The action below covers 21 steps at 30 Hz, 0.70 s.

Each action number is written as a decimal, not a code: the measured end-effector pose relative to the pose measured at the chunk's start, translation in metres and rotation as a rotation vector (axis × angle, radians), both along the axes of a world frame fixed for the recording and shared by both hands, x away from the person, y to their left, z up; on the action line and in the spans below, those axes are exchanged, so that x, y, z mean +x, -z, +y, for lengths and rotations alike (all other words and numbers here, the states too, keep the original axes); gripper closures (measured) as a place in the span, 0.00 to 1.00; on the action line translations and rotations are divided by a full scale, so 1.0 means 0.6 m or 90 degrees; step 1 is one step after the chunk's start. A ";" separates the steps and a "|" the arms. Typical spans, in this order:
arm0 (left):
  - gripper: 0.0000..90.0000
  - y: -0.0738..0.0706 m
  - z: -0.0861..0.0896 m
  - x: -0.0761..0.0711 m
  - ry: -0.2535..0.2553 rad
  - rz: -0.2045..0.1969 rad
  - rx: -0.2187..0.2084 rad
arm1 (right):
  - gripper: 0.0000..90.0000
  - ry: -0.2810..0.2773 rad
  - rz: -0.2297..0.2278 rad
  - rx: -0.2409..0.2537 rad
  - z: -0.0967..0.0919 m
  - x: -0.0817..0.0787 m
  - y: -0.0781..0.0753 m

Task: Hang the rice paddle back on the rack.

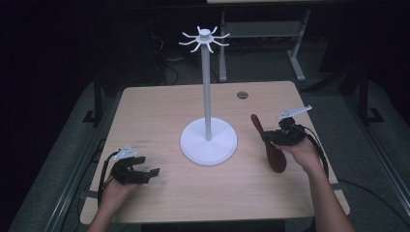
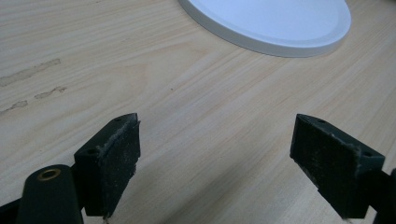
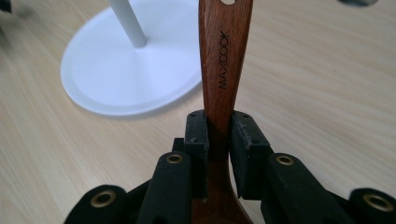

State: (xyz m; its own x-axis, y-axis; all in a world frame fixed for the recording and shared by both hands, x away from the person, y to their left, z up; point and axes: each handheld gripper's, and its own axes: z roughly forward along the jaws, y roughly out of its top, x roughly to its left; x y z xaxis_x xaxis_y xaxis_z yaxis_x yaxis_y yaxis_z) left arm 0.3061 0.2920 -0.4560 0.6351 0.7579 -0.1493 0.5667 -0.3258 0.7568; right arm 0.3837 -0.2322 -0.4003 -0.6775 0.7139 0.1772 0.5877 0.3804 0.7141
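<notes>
Two grippers | right gripper (image 3: 218,135): fingers clamped on wooden spoon (image 1: 270,145), hole end forward for stand (image 1: 208,72) hooks | left gripper (image 2: 215,154): fingers wide, empty, over tabletop (image 2: 187,93)

Left tool (image 1: 153,172) agape, right tool (image 1: 267,137) clamped

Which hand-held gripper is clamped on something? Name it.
The right hand-held gripper: its jaws are shut on the handle of the wooden spoon. The left hand-held gripper stands wide open over the bare table.
</notes>
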 end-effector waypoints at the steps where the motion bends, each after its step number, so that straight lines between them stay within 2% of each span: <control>1: 0.17 0.000 0.000 0.000 0.000 0.000 0.001 | 0.86 -0.003 -0.013 0.003 -0.002 0.000 -0.001; 9: 0.17 -0.001 0.001 0.000 0.001 -0.001 0.000 | 0.86 -0.010 -0.069 0.042 -0.007 -0.007 -0.010; 18: 0.17 -0.001 0.000 0.000 0.000 0.000 -0.001 | 0.86 0.001 -0.119 0.099 -0.020 -0.015 -0.017; 21: 0.17 0.000 0.000 0.000 0.000 0.000 0.000 | 0.86 0.002 -0.134 0.108 -0.021 -0.017 -0.020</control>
